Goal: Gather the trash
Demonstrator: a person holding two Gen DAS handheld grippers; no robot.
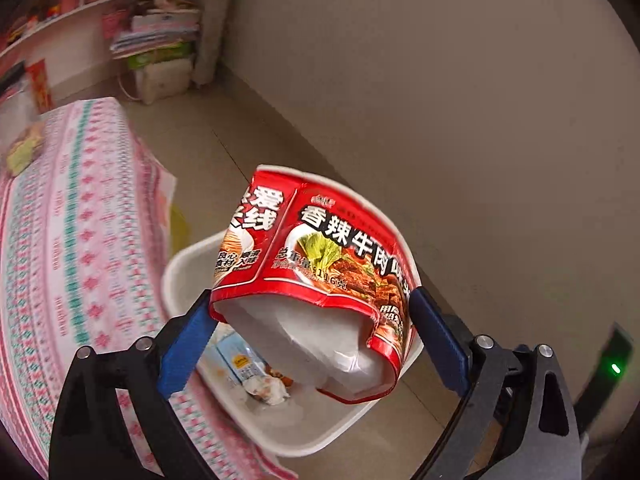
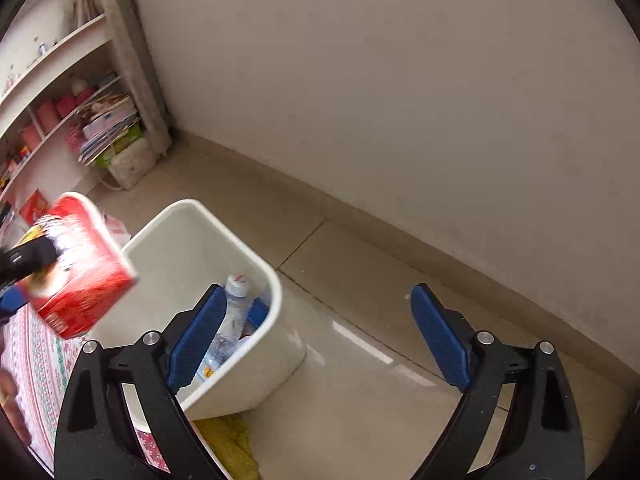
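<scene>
My left gripper (image 1: 312, 312) is shut on a red instant-noodle cup (image 1: 320, 264), held tilted above the white trash bin (image 1: 180, 268) on the floor. Inside the bin I see a carton (image 1: 240, 360) and crumpled tissue (image 1: 268, 390). In the right wrist view the noodle cup (image 2: 80, 264) is at the left, blurred, over the bin's (image 2: 244, 376) left rim. A clear plastic bottle (image 2: 232, 320) lies in the bin. My right gripper (image 2: 316, 328) is open and empty, over the bin's right wall and the floor.
A table with a pink patterned cloth (image 1: 68, 248) stands left of the bin. A yellow rag (image 2: 232, 444) lies on the floor by the bin. Shelves with boxes (image 2: 108, 132) stand in the corner. A beige wall (image 2: 400, 80) runs behind.
</scene>
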